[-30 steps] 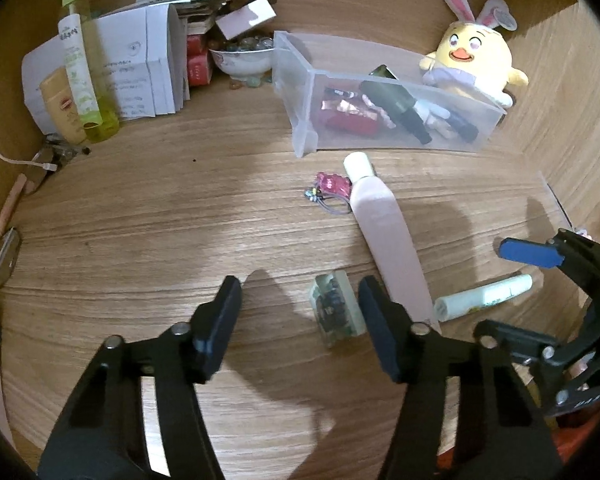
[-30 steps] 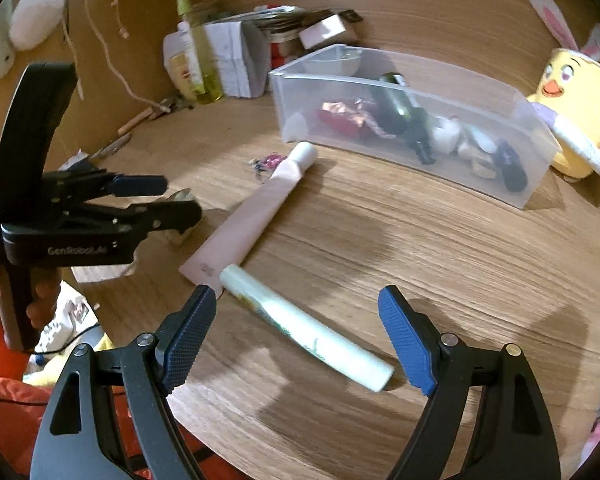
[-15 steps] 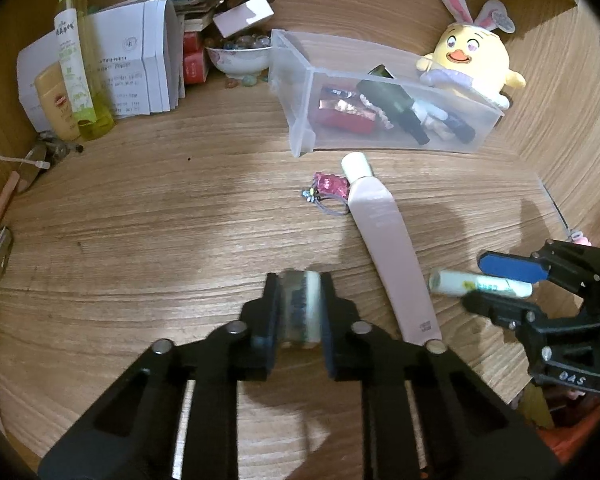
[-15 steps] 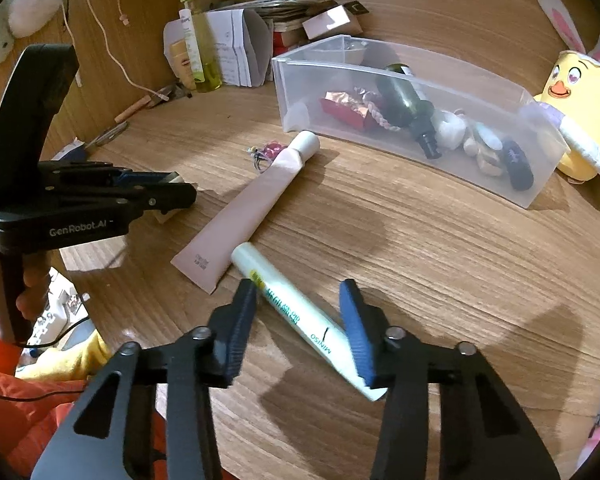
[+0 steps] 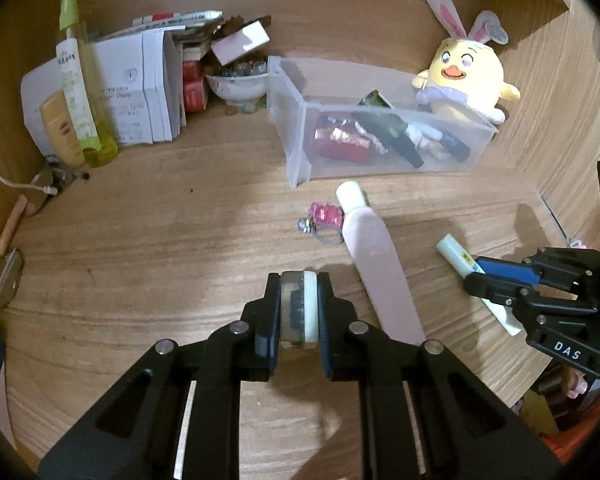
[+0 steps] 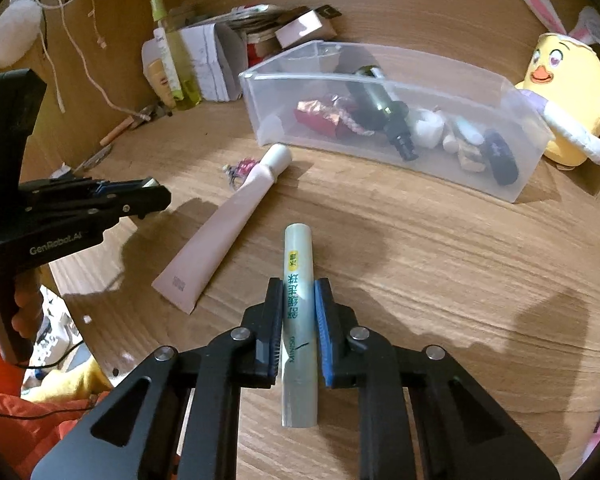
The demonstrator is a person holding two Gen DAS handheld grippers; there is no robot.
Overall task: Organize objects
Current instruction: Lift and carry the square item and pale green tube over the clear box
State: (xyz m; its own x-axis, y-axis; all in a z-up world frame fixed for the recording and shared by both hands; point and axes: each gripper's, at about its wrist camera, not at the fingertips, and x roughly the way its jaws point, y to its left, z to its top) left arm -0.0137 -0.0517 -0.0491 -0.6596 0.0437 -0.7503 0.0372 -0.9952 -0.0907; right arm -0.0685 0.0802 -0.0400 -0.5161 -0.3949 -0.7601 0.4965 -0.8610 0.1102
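Left gripper (image 5: 299, 312): closed on a small flat case (image 5: 298, 304) with a white edge and a dark, bristly-looking inside (what it is exactly cannot be told); both pads press its sides, and it sits upright between them just above the wooden tabletop (image 5: 140, 248).
Right gripper (image 6: 298, 320): clamped on a pale green tube (image 6: 298, 320) printed with dark lettering and a yellow label; the tube runs along the line of the fingers, its far end sticking out ahead of the tips and its near end reaching back under the jaws.
Pink tube (image 5: 374, 264): lies flat on the tabletop with its white cap towards the bin, between the two grippers, touched by neither.
Pink trinket (image 5: 324, 216): a small tangle with a ring or wire (too small to read further), just beside the pink tube's cap.
Clear plastic bin (image 6: 380, 80): at the back of the table, open-topped, already holding a dark green bottle (image 6: 380, 104), a red foil packet (image 6: 320, 116) and some small white and dark items.
Yellow chick plush (image 5: 466, 76): bunny ears, upright against the back wall, just beside the bin's right end.
Back left corner: a tall yellow-green spray bottle (image 5: 80, 92), folded papers (image 5: 140, 92), a small bowl of marbles (image 5: 240, 80).
Person: fingers (image 6: 22, 304) wrapped round the left gripper's handle, an orange sleeve (image 6: 4, 412) below.
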